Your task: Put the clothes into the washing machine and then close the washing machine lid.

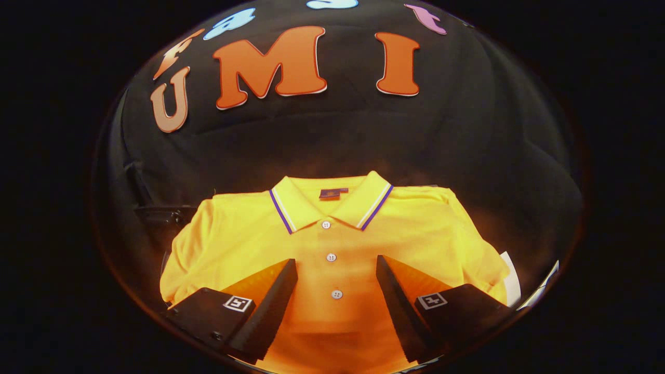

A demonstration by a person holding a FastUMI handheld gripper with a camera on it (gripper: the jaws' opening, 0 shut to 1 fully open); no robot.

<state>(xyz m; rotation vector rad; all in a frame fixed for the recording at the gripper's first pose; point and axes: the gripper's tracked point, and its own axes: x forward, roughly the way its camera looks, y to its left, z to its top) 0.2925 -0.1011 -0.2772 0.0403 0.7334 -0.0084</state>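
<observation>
A folded yellow polo shirt [332,244] lies flat just under and ahead of my fingers, collar pointing away from me. Its collar [363,205] has purple and white stripes, and three white buttons [331,257] run down the placket. My gripper [336,267] hovers over the shirt's chest with its jaws wide apart and nothing between them. The button placket shows in the gap between the two black ridged fingers [273,304]. I cannot tell whether the fingertips touch the cloth.
A dark object [156,214] sits beside the shirt's left sleeve. Something white [511,283] sticks out from under the shirt's right side, with a pale edge [543,285] further right. Black cloth rises behind the shirt.
</observation>
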